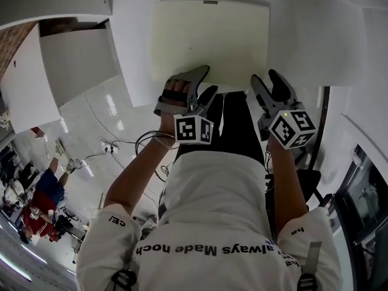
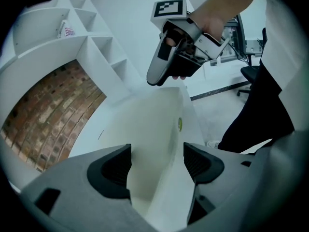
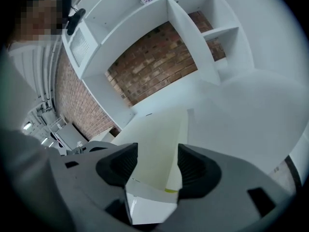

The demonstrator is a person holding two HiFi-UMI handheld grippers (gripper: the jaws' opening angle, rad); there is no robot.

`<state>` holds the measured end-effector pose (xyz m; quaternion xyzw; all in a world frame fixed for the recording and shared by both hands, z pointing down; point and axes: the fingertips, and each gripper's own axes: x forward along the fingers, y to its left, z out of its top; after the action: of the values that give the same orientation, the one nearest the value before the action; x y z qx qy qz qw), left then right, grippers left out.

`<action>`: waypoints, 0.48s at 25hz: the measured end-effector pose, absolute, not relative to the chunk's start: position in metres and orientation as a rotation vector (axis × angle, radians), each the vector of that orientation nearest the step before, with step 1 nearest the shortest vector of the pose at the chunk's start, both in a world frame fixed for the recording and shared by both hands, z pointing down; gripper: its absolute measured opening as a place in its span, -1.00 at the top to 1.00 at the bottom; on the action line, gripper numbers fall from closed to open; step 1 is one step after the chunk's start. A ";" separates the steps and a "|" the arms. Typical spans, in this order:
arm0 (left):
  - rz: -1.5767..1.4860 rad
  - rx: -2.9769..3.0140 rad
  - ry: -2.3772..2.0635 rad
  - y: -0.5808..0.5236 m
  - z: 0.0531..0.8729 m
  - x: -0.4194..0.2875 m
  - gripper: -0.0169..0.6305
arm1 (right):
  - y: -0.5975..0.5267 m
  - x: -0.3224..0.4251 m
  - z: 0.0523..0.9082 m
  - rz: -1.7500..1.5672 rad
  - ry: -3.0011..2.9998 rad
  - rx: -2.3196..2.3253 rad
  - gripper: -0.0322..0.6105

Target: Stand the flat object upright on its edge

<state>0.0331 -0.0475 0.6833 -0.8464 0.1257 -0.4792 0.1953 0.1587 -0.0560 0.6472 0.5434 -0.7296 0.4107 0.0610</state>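
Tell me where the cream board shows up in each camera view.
Head view: board at top centre of the picture.
Left gripper view: board in the centre, running up from between the open jaws.
Right gripper view: board at lower centre, between the open jaws.
Shared landmark: the brick wall, a sliver at far upper left in the head view, large in both gripper views.

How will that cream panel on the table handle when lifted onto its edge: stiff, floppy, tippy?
Likely stiff: the cream panel lies flat with straight, crisp edges. Probably tippy upright: it is wide yet thin, its edge fitting loosely between the left gripper's open jaws. Its smooth face may slip.
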 end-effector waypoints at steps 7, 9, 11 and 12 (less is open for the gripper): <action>-1.340 -2.338 0.355 -0.047 0.692 0.033 0.00 | -0.050 0.157 0.672 1.354 -2.160 1.655 0.36; -1.340 -2.342 0.359 -0.047 0.692 0.033 0.00 | -0.049 0.162 0.673 1.353 -2.133 1.685 0.58; -1.334 -2.352 0.375 -0.048 0.690 0.034 0.00 | -0.049 0.166 0.671 1.355 -2.129 1.706 0.70; -1.331 -2.353 0.384 -0.049 0.689 0.034 0.00 | -0.050 0.167 0.667 1.350 -2.133 1.713 0.75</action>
<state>0.0344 -0.0486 0.6889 -0.8436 0.1375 -0.4772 0.2043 0.1669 -0.0496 0.6673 0.5610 -0.6985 0.4420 0.0453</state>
